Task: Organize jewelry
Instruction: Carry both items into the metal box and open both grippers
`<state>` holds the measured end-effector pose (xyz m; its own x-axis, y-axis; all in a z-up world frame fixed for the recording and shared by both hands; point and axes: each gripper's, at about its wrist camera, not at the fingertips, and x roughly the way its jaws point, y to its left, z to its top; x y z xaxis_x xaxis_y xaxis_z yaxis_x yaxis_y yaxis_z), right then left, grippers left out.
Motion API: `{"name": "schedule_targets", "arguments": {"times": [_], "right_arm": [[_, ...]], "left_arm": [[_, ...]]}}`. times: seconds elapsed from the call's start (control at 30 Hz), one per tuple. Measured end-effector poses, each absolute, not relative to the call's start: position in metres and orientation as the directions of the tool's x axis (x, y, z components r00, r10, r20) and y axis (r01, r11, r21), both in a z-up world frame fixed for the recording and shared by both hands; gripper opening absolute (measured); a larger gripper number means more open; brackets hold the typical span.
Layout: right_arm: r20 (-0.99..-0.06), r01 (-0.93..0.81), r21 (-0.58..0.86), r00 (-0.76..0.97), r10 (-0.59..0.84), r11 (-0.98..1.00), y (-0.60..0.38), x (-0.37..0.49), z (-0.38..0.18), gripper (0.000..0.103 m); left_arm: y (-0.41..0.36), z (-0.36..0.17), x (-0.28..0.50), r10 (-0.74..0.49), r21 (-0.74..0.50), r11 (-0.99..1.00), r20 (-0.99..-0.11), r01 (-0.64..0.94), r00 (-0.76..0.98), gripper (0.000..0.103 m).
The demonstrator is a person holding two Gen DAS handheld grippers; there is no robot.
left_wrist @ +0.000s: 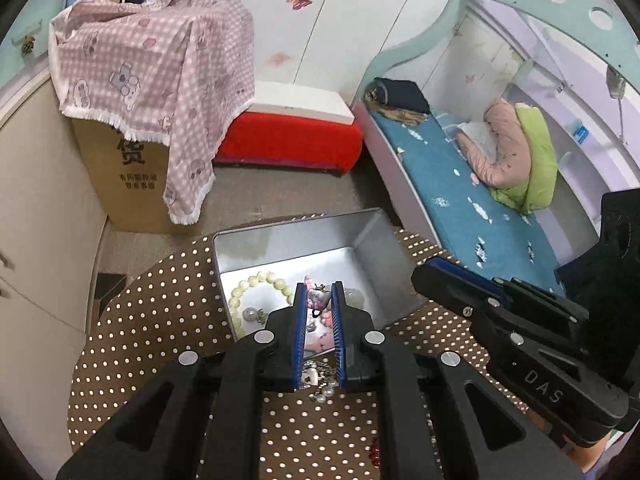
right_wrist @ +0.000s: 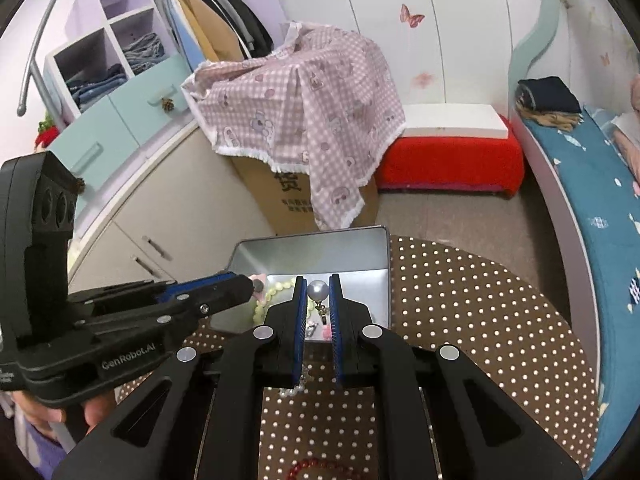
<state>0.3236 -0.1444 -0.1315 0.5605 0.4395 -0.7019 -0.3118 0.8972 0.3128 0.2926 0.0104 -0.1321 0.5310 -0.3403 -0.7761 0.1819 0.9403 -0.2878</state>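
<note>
Round polka-dot table (right_wrist: 480, 300) carries an open metal tin (left_wrist: 376, 248), already holding a pale bead bracelet (left_wrist: 256, 284) and small pieces. Right gripper (right_wrist: 318, 292) pinches a pearl earring (right_wrist: 318, 290) above the tin; left gripper (left_wrist: 319, 300) grips a pink charm (left_wrist: 318, 300). Outstanding: pearl strand (right_wrist: 296, 390) and red beads (right_wrist: 320, 466) on the cloth.

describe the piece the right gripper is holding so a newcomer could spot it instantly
On the brown polka-dot table sits an open silver metal tin. Over its near edge, the right gripper pinches a pearl earring. Unlike the pale green bead bracelet lying inside, it is one large grey-white pearl with a small dangling metal charm.
</note>
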Motion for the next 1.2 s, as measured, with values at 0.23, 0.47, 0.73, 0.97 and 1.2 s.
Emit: {"name": "schedule_targets", "arguments": {"times": [0.23,0.47,0.73,0.97,1.2], "right_arm": [[-0.729,-0.306,0.312,0.530,0.434,0.899,-0.133,0.336,-0.152,0.012],[-0.745,-0.299,0.312,0.512,0.427,0.902,-0.128,0.342,-0.166,0.012],[-0.753,-0.294,0.311,0.504,0.423,0.904,-0.128,0.343,-0.173,0.012],[-0.752,-0.295,0.311,0.505,0.424,0.903,-0.128,0.344,-0.175,0.012],[-0.750,-0.293,0.318,0.504,0.428,0.902,-0.129,0.344,-0.175,0.012]], "left_arm": [[0.012,-0.148,0.297,-0.321,-0.276,0.947,-0.796,0.165,0.513,0.011],[0.014,-0.155,0.301,-0.306,-0.266,0.952,-0.803,0.153,0.512,0.011],[0.013,-0.158,0.302,-0.304,-0.262,0.953,-0.808,0.155,0.505,0.012],[0.013,-0.156,0.298,-0.301,-0.260,0.954,-0.802,0.152,0.515,0.024],[0.014,-0.155,0.297,-0.303,-0.264,0.953,-0.800,0.150,0.517,0.024]]}}
